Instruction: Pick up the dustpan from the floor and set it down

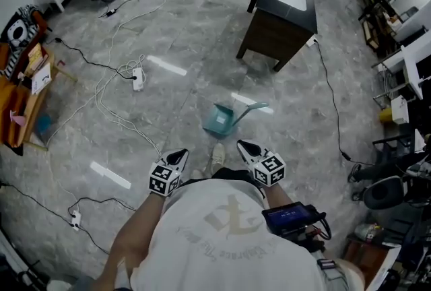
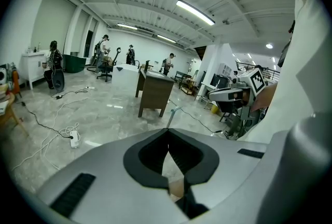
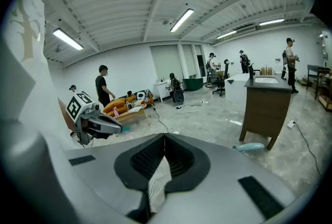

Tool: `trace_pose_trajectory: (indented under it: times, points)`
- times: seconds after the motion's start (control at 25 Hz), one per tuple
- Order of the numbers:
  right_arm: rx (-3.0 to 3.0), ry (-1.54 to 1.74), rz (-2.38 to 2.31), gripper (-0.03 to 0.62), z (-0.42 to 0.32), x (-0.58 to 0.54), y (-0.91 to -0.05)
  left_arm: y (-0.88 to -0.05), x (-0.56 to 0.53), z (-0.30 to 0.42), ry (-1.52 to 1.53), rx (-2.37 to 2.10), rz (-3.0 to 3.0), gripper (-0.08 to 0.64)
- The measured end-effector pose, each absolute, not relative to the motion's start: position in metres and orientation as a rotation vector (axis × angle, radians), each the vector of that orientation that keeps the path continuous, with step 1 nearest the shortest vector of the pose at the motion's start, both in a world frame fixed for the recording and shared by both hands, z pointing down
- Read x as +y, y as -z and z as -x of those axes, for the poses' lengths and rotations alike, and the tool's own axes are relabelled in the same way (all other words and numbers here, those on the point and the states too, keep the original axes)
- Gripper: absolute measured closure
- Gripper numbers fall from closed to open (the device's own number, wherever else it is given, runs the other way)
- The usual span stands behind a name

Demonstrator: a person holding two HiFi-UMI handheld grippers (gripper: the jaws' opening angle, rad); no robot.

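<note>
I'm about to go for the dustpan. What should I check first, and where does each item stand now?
1. Sight of the dustpan on the floor, ahead of both grippers: ok.
2. Jaws of the left gripper apart for a grab: not ok, shut and empty.
3. Jaws of the right gripper apart: not ok, shut and empty.
4. The handle free of the white cable: ok, cable lies apart at left.
5. Grippers at the dustpan: not ok, both short of it.

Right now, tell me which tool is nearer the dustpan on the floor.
Right. In the head view the right tool sits just below the dustpan, slightly right of it; the left tool is farther, below and left. Neither touches it.
</note>
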State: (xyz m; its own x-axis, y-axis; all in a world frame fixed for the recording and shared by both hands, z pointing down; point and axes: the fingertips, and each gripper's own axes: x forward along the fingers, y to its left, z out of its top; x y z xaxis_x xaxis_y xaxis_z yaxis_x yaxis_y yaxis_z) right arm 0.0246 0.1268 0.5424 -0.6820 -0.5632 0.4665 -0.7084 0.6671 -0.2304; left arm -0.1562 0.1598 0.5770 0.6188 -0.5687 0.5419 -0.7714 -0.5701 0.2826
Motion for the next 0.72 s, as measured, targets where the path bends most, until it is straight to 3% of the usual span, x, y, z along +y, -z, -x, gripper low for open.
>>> trace_pose_trajectory:
  times: [0.72]
  points:
    - [-2.501,-0.616,-1.004,0.575,-0.056,0.06,-0.565,-0.58,0.09,0.124,-0.618,-1.007,-2.364,0.548]
